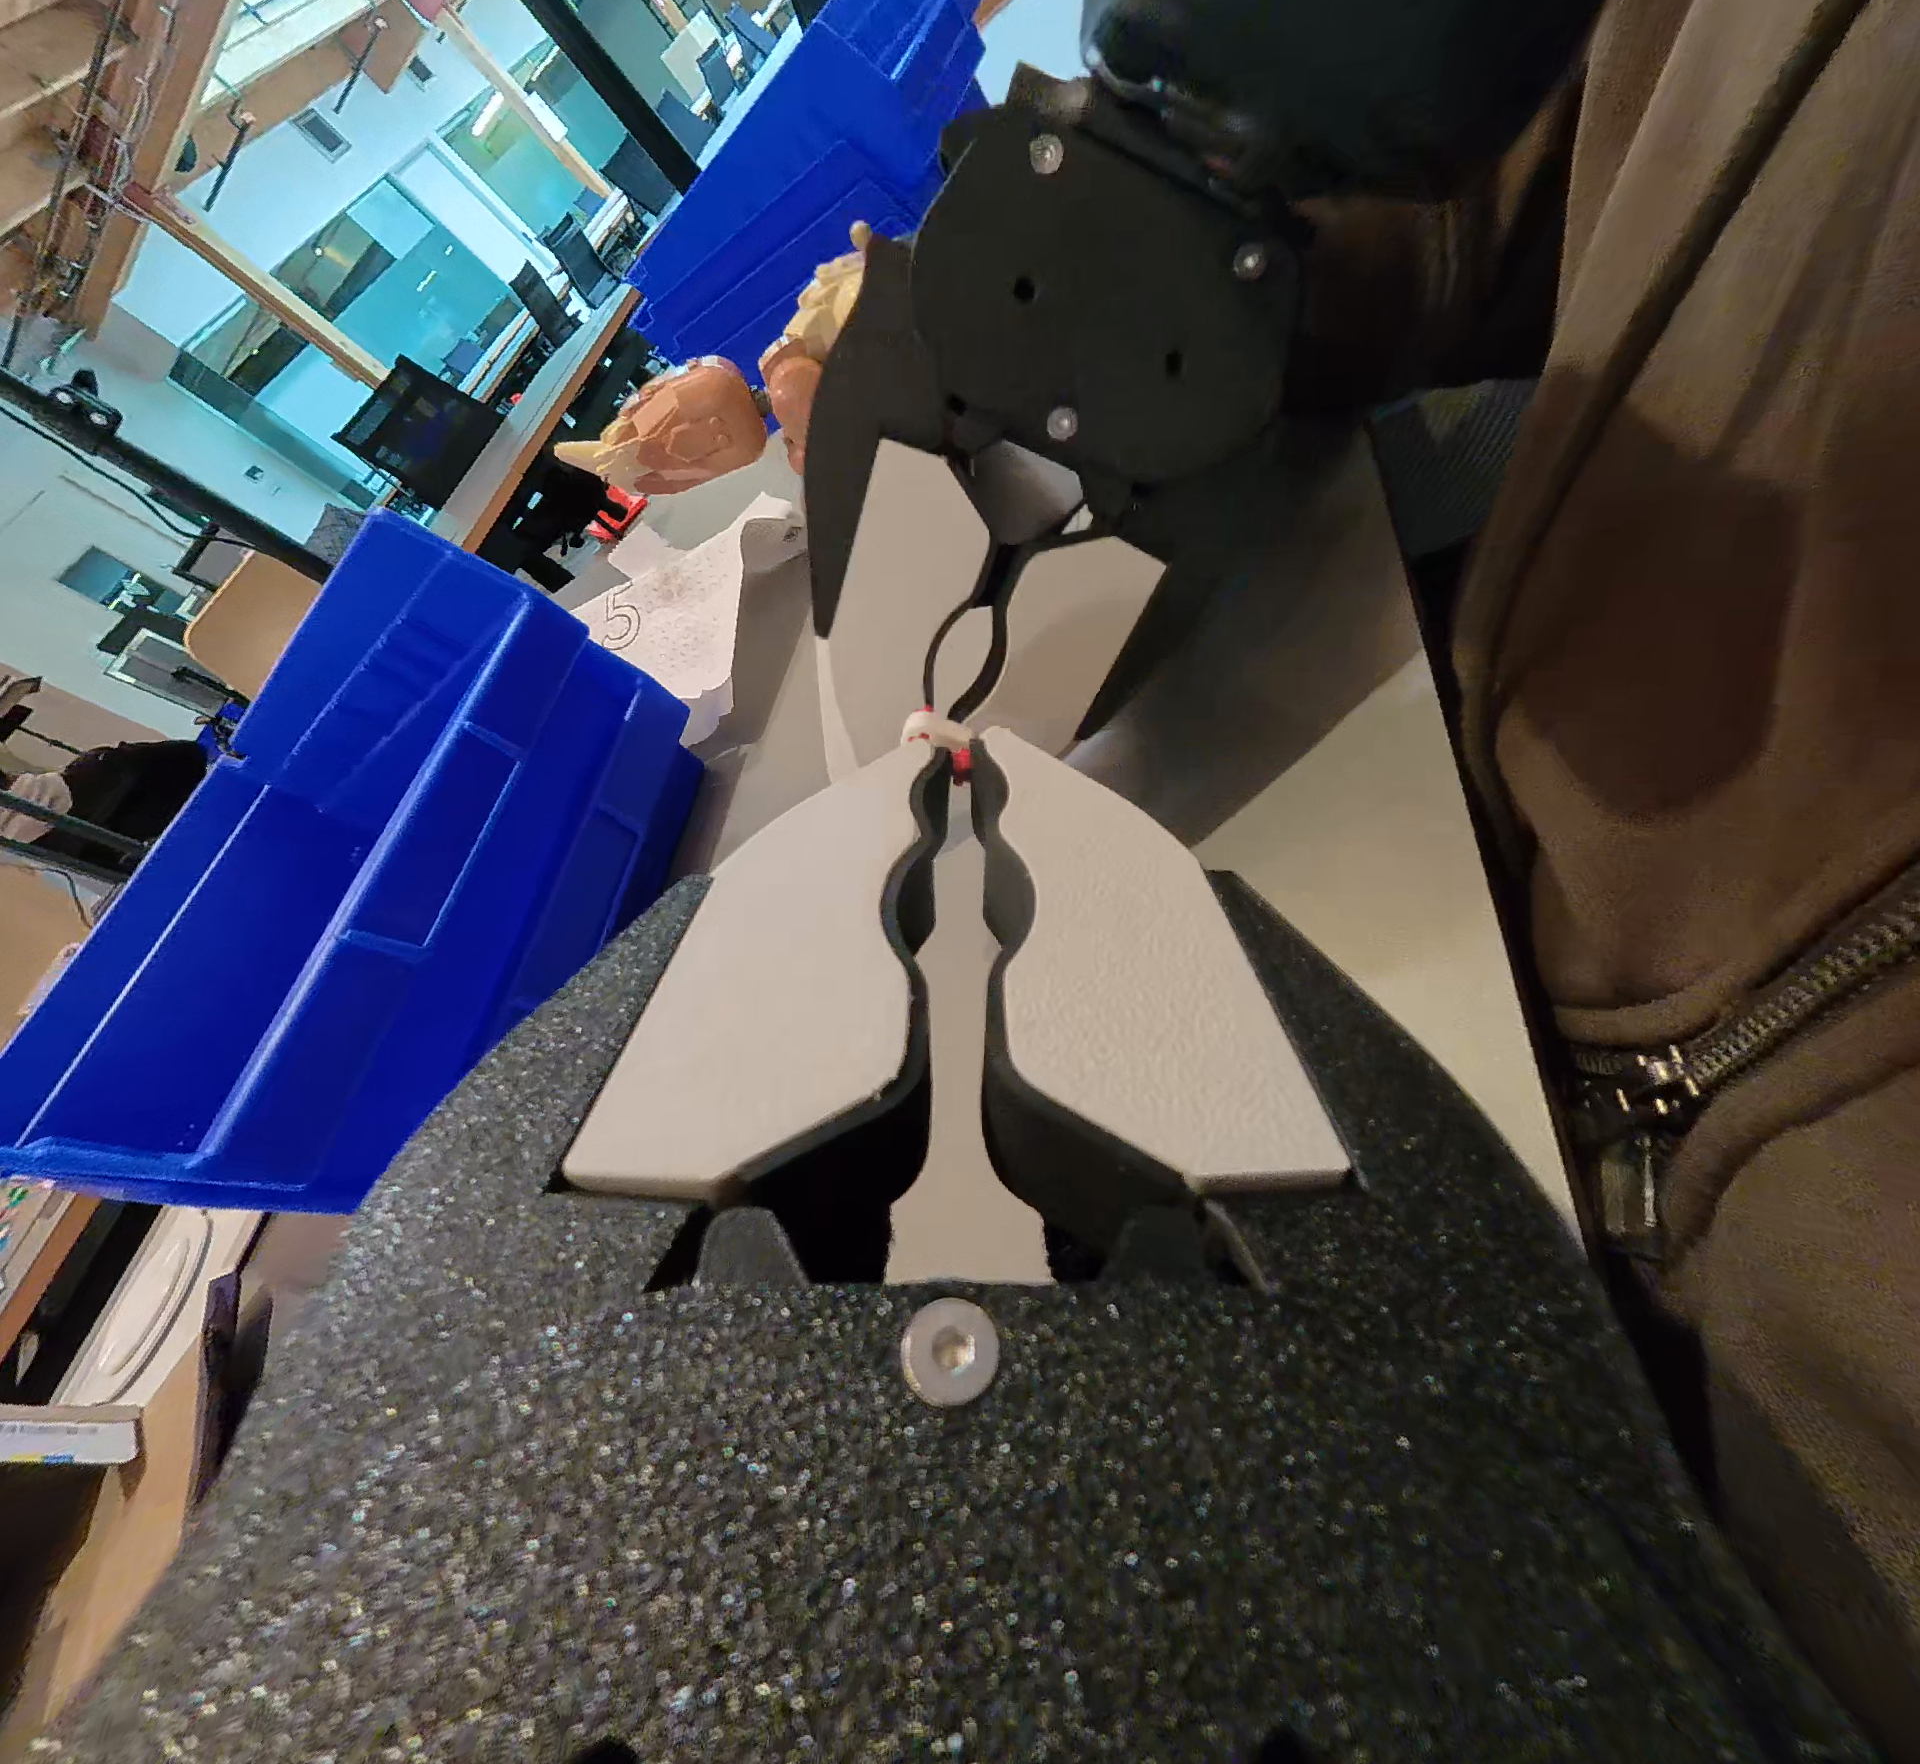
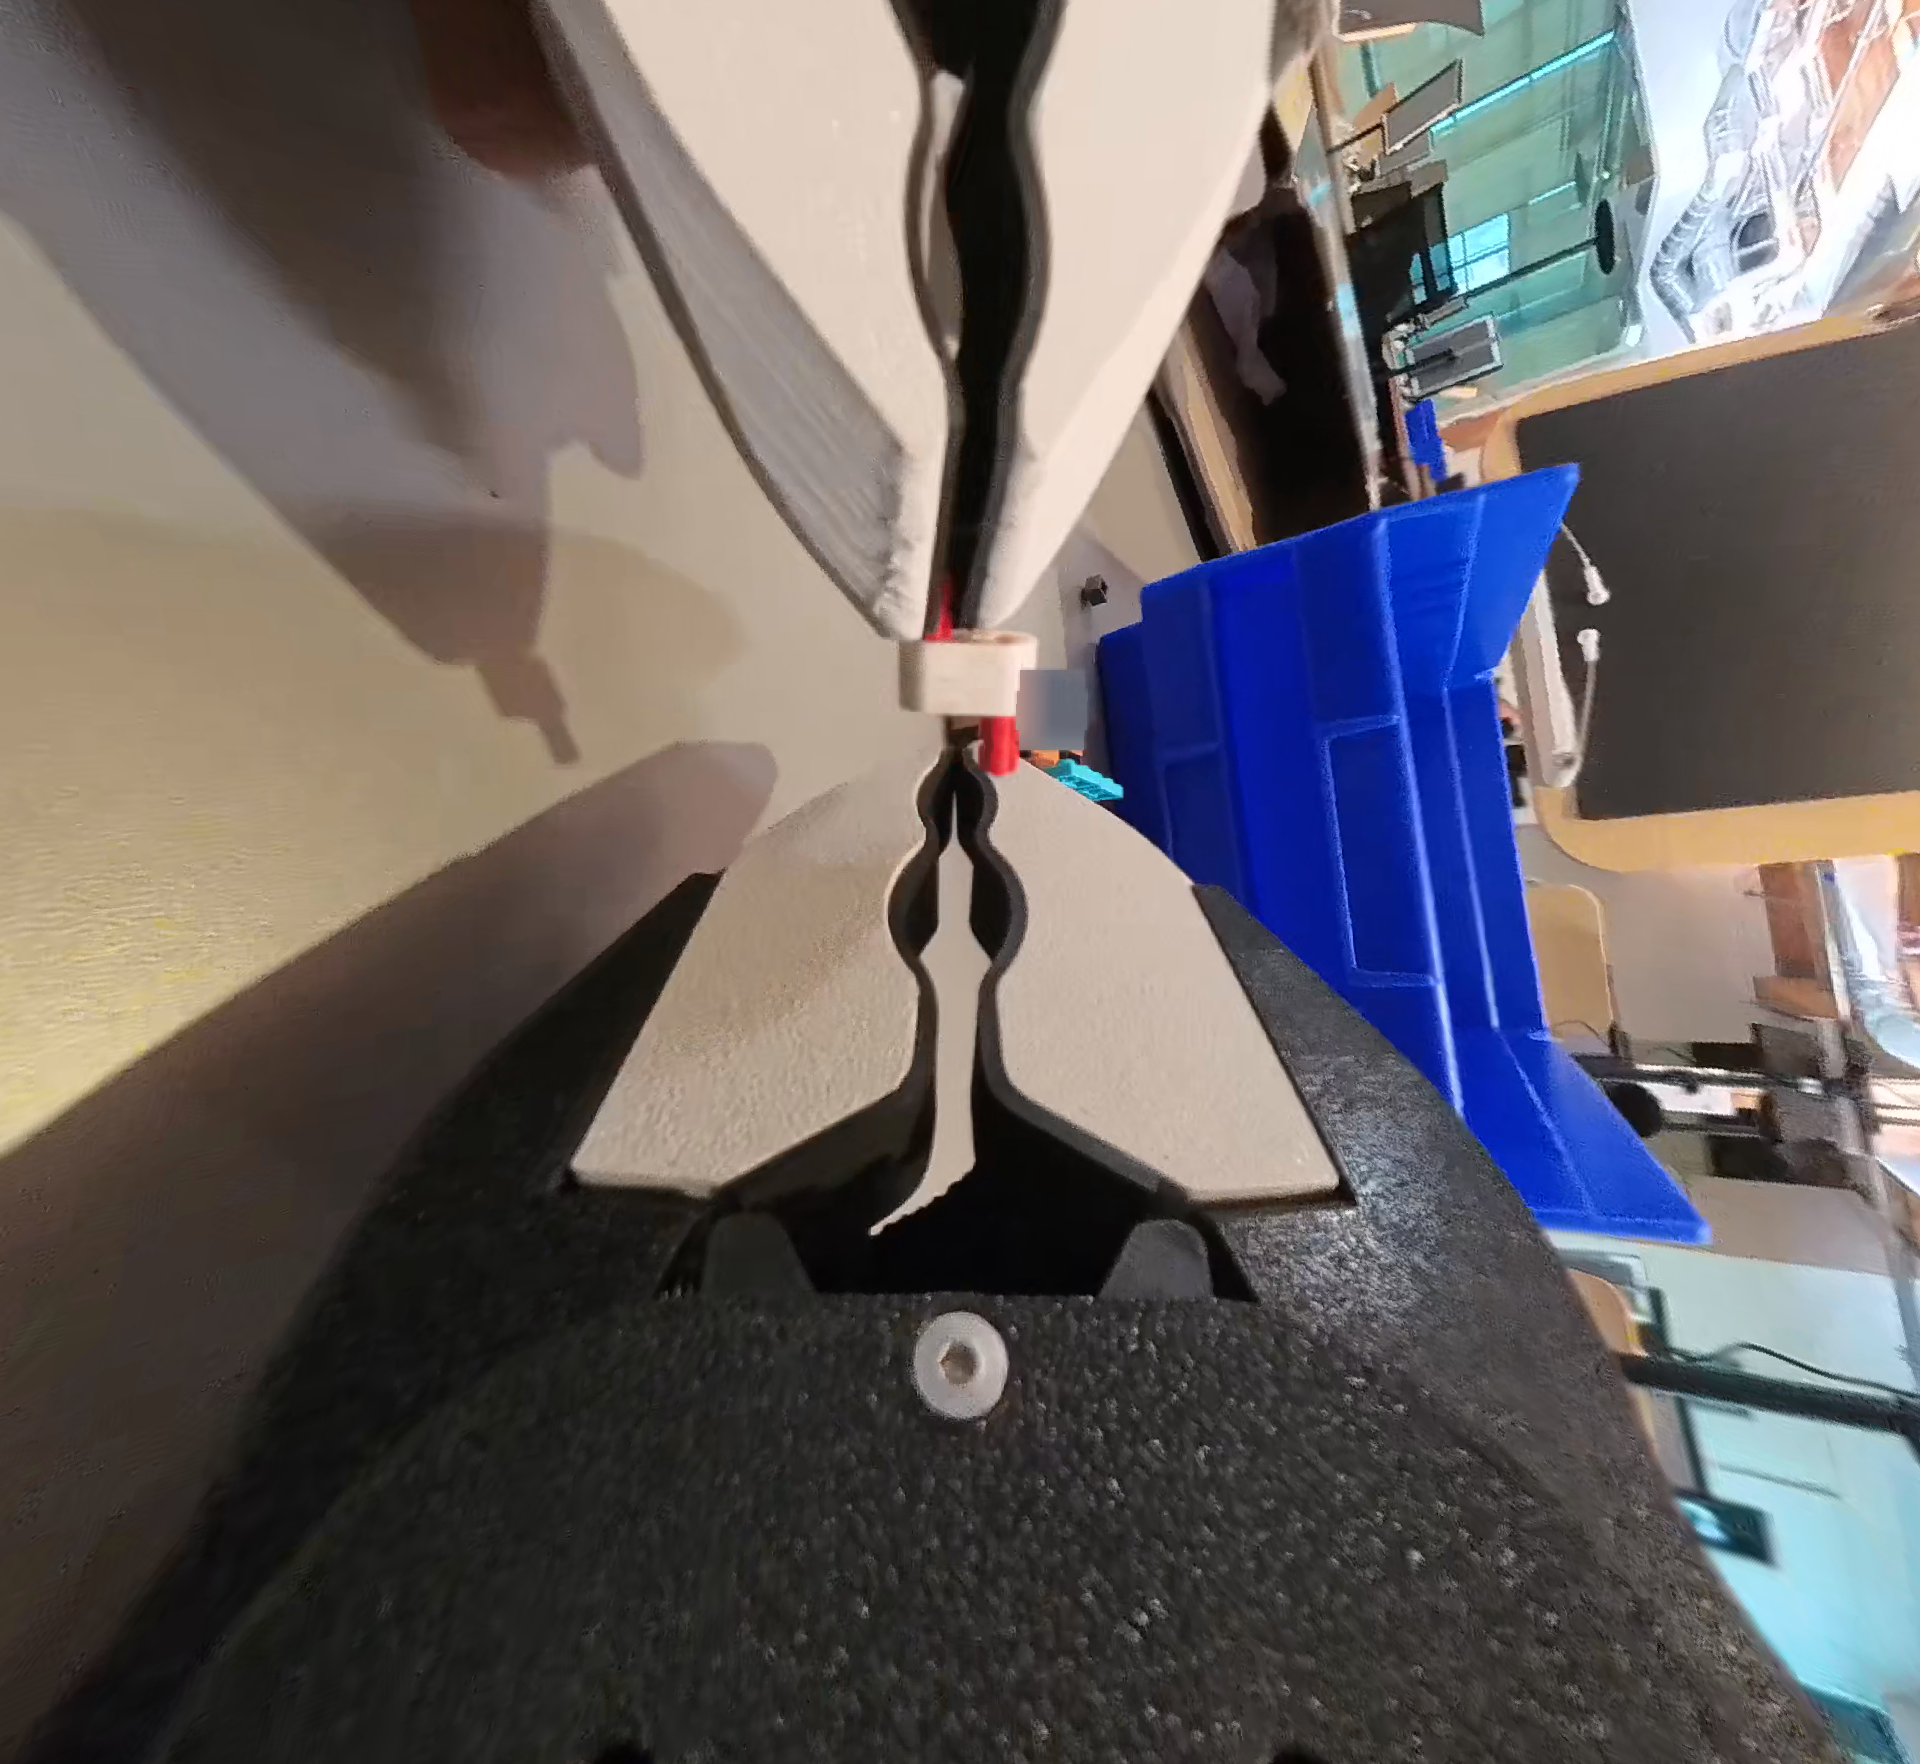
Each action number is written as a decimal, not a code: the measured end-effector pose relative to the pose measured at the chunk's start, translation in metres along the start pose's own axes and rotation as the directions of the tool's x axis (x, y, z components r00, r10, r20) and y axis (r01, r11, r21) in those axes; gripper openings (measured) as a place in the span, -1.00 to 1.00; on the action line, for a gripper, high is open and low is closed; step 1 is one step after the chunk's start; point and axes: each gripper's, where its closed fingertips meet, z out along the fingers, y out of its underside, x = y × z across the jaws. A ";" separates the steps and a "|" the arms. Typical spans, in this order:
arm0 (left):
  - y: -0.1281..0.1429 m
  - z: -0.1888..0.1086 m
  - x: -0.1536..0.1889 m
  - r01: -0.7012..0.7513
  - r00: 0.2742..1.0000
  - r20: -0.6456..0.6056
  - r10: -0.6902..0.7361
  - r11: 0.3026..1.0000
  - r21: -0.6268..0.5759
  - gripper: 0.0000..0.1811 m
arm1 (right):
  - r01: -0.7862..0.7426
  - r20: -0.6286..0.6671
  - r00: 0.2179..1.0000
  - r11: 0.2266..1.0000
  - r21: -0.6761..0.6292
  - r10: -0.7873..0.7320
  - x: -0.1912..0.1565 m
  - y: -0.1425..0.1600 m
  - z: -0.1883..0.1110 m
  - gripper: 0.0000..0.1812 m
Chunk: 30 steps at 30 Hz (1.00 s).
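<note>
A pale worktop carries blue plastic bins. Beyond the nearest bin lies a white perforated sheet, and past that sheet sit tan and cream toy figures. More blue bins stand behind the figures. Small turquoise pieces lie just beside a bin

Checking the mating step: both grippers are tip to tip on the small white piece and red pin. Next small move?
Probably a short, straight push of the right gripper toward the left gripper. Both look shut, tips nearly touching: the white piece sits between them with the red pin beside it. How deep the pin is seated can't be judged.
</note>
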 end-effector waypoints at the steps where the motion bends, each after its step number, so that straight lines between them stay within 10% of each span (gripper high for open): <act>1: 0.001 0.001 0.001 -0.003 1.000 -0.003 0.003 1.000 -0.008 -0.96 | 0.015 -0.011 1.000 1.000 -0.008 -0.015 0.000 0.001 0.001 -1.00; 30: 0.011 0.011 0.008 -0.061 0.998 -0.014 0.060 0.994 -0.086 -0.96 | 0.012 0.025 1.000 1.000 0.026 -0.013 -0.007 -0.006 0.003 -1.00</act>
